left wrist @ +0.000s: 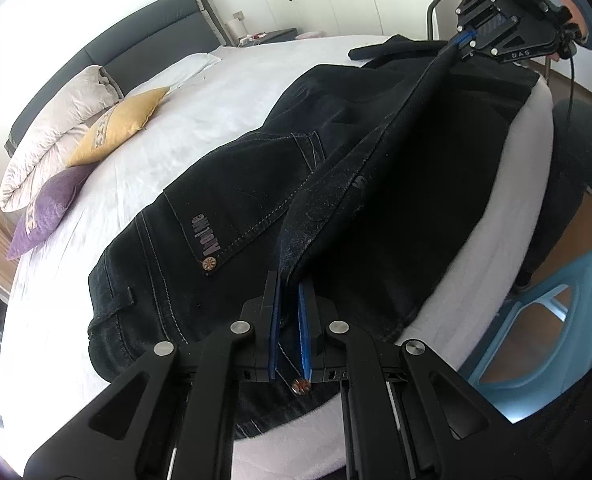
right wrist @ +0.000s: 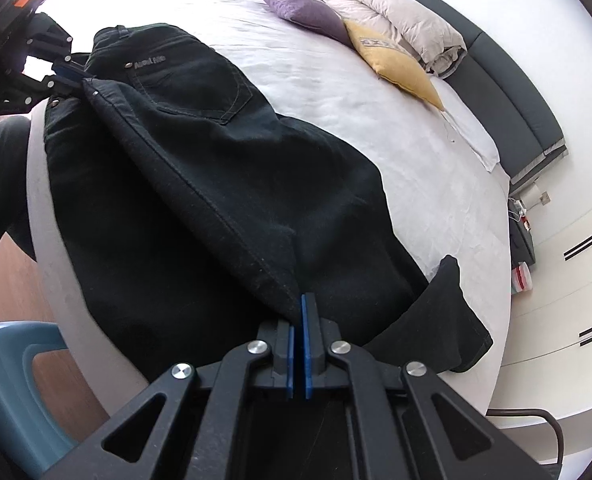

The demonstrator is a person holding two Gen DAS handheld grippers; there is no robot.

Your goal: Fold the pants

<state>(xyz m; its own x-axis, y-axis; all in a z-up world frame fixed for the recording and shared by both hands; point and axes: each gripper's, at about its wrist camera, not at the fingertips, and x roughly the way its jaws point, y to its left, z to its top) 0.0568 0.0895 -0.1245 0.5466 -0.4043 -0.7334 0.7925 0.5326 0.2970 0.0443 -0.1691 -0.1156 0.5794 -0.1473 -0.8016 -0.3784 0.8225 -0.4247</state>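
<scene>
Black jeans (left wrist: pixel 232 200) lie on the white bed, back pocket up, and show in the right wrist view (right wrist: pixel 200 128) too. My left gripper (left wrist: pixel 290 292) is shut on the jeans' raised edge near the waistband. My right gripper (right wrist: pixel 300 308) is shut on the same raised seam near the leg end; it shows in the left wrist view (left wrist: pixel 461 42) at the far end of the seam. My left gripper shows in the right wrist view (right wrist: pixel 74 76). The held seam (right wrist: pixel 200 192) is stretched taut between the two, lifted above the rest of the pants.
The white bed sheet (left wrist: pixel 200 92) extends beyond the jeans. A purple pillow (left wrist: pixel 52 208), a yellow pillow (left wrist: pixel 124 124) and a rolled duvet (left wrist: pixel 56 132) sit by the grey headboard (left wrist: pixel 148 40). A light blue plastic stool (left wrist: pixel 551 316) stands beside the bed. White wardrobes (right wrist: pixel 567 280) are behind.
</scene>
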